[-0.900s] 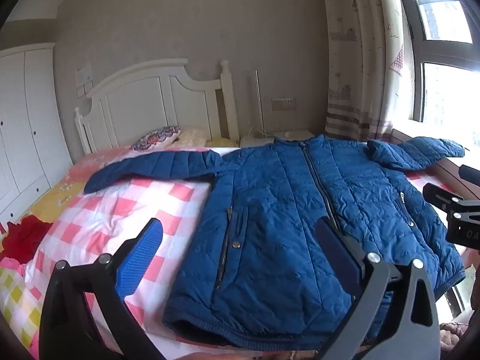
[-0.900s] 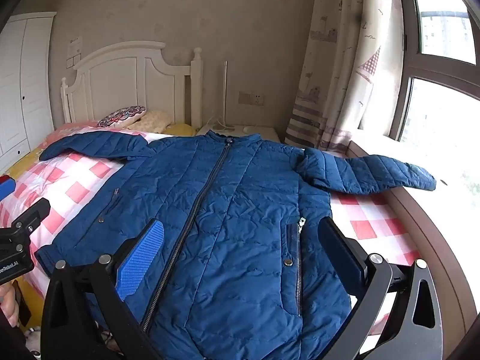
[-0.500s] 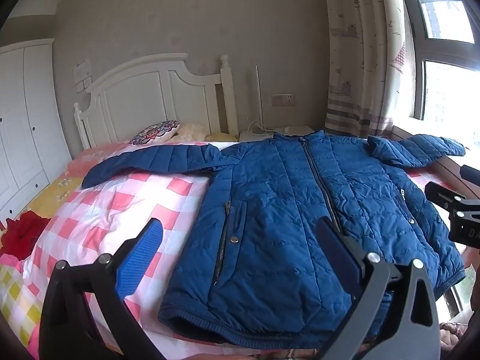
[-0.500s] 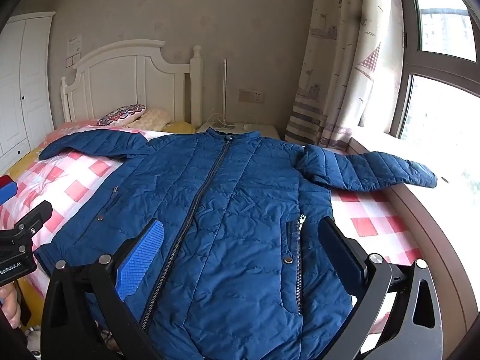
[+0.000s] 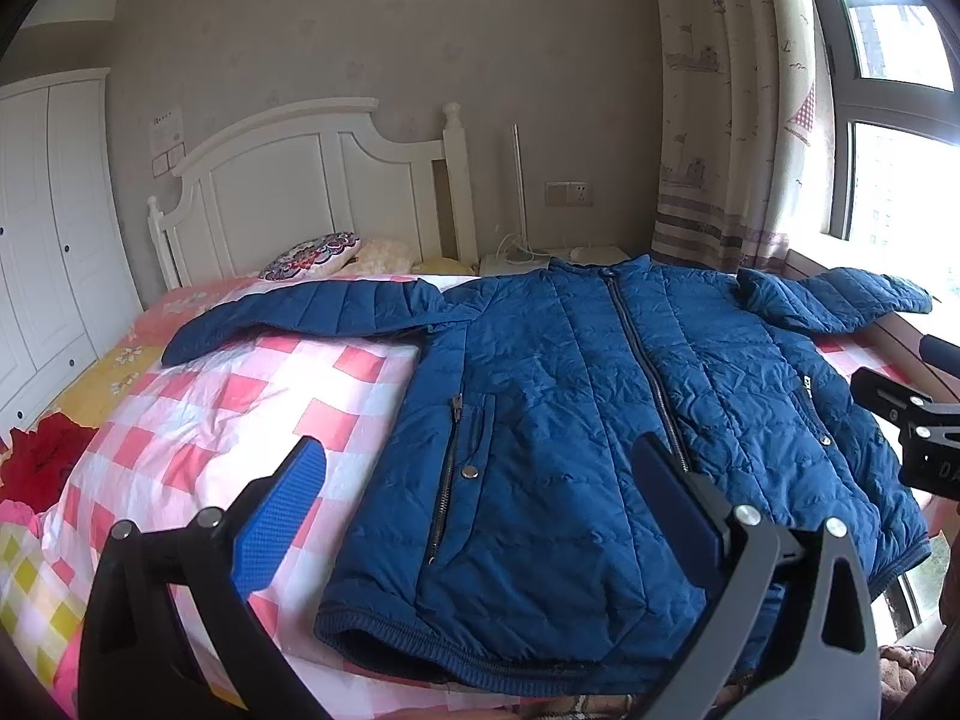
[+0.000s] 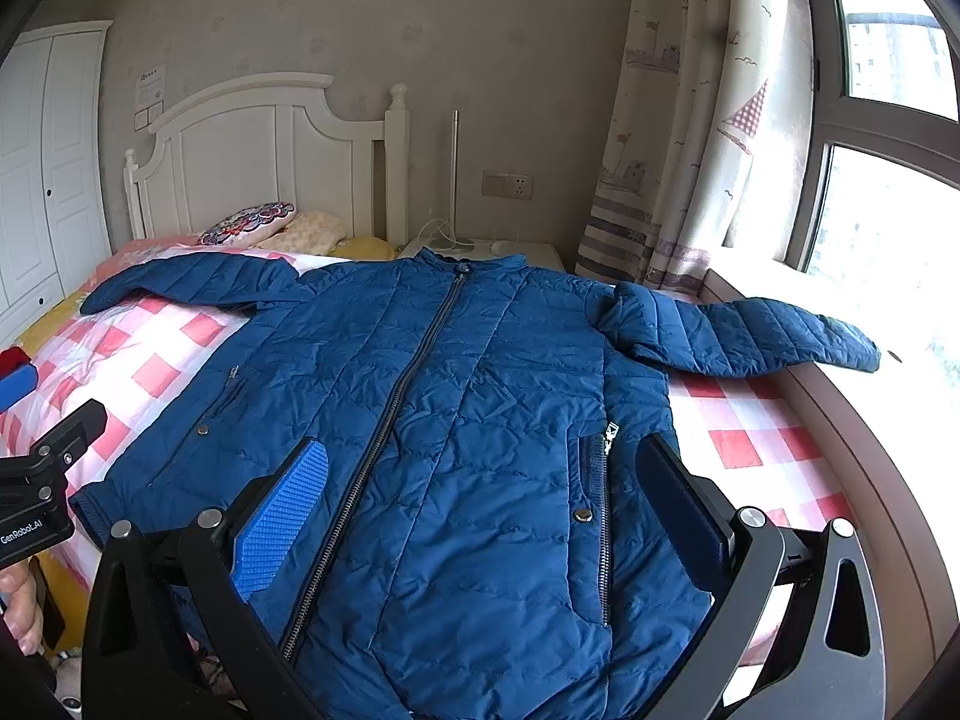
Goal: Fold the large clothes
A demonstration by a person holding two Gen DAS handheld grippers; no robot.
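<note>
A blue quilted jacket (image 5: 570,420) (image 6: 456,420) lies flat on the bed, front up, zipped, with both sleeves spread out sideways. Its left sleeve (image 5: 312,318) rests on the checked quilt; its right sleeve (image 6: 750,336) reaches onto the window sill. My left gripper (image 5: 480,510) hovers above the jacket's lower left hem, open, nothing between its fingers. My right gripper (image 6: 486,504) hangs over the jacket's lower front, open and holding nothing. Each gripper shows at the edge of the other's view.
The bed has a pink-and-white checked quilt (image 5: 228,420), a white headboard (image 5: 312,192) and pillows (image 5: 312,252). A white wardrobe (image 5: 42,240) stands left. A wooden window sill (image 6: 852,432) and curtain (image 6: 672,150) run along the right. Red cloth (image 5: 42,456) lies at the bed's left edge.
Both views have shifted slightly: the jacket sits a little lower and nearer in frame. The jacket itself has not moved and both grippers stay open.
</note>
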